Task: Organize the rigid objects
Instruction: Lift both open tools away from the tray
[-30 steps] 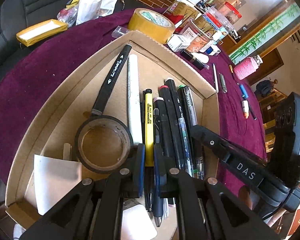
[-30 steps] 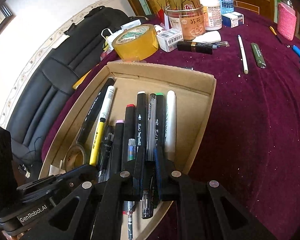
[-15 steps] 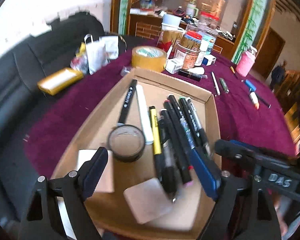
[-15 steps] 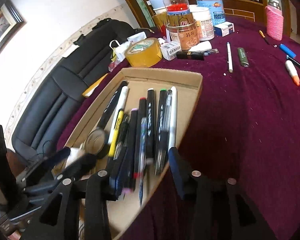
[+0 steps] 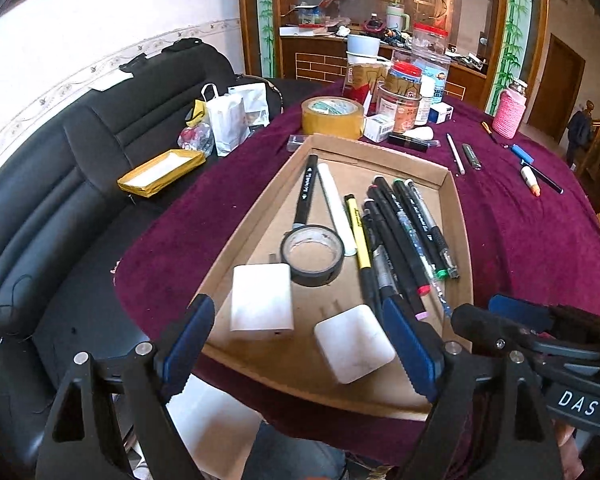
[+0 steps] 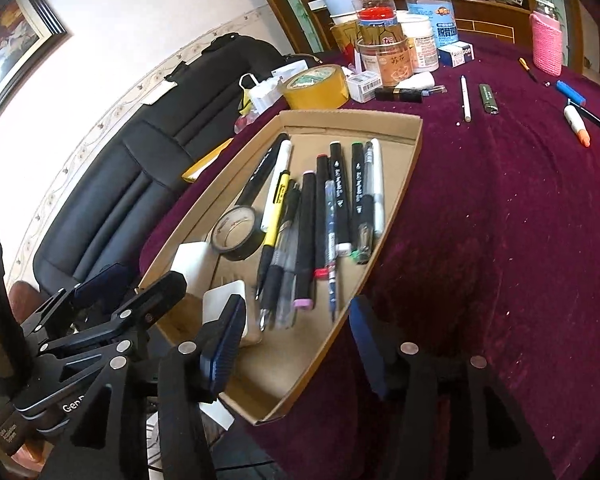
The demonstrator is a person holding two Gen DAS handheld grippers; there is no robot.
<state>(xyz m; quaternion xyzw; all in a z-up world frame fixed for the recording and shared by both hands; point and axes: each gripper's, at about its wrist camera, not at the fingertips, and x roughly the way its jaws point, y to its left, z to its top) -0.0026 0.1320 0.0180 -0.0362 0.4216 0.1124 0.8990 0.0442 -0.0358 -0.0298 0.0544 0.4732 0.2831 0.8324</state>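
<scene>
A cardboard tray (image 5: 456, 216) (image 6: 400, 184) on the purple cloth holds several pens and markers (image 5: 396, 224) (image 6: 320, 208) lying side by side. It also holds a black tape roll (image 5: 312, 254) (image 6: 236, 232) and two white blocks (image 5: 260, 302) (image 5: 354, 342). My left gripper (image 5: 295, 304) hangs open above the tray's near end, holding nothing. My right gripper (image 6: 296, 304) hovers over the tray's near right corner; its jaws are opening with nothing between them. A white pen (image 6: 465, 98), a dark green pen (image 6: 488, 99) and an orange-tipped marker (image 6: 576, 124) lie loose on the cloth.
A yellow tape roll (image 5: 332, 117), jars and small boxes (image 5: 404, 96) crowd the far side behind the tray. A pink knitted jar (image 5: 509, 114) stands at the far right. A black sofa (image 5: 60, 184) with bags and a yellow packet (image 5: 162, 172) lies left. The table edge is close below me.
Both grippers were shut low over the pens; both have opened and drawn back and upward. The pens stay in the tray, and its near end with the white blocks now shows.
</scene>
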